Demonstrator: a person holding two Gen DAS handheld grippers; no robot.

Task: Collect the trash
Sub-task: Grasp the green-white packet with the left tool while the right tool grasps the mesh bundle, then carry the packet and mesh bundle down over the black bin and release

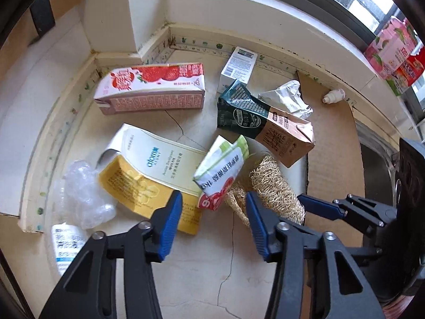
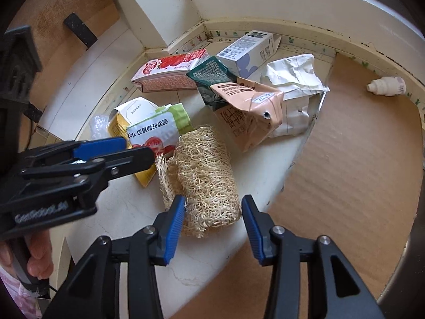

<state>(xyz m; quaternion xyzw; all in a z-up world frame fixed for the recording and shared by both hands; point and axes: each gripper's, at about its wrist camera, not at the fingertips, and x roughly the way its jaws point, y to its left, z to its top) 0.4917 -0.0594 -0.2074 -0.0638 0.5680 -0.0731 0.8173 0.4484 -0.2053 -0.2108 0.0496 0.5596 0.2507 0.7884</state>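
Trash lies scattered on a pale counter [image 1: 186, 252]. My left gripper [image 1: 213, 198] hangs open over it, and the red bottom corner of a white-and-green tomato pouch [image 1: 223, 164] lies between its blue pads without touching them. In the right wrist view the left gripper [image 2: 138, 150] comes in from the left at that pouch [image 2: 152, 130]. My right gripper [image 2: 213, 200] is open around the near end of a tan loofah [image 2: 204, 175], its pads close beside both sides and not squeezing it. Its blue finger [image 1: 318, 206] shows beside the loofah [image 1: 268, 186] in the left wrist view.
Around them lie a strawberry carton [image 1: 151, 90], a dark green and brown carton [image 1: 265, 125], a yellow-white box [image 1: 148, 170], clear plastic wrap [image 1: 82, 194], a white box [image 1: 239, 66], crumpled paper [image 1: 289, 95] and a small bottle [image 2: 387, 86]. A cardboard sheet [image 2: 345, 159] lies right.
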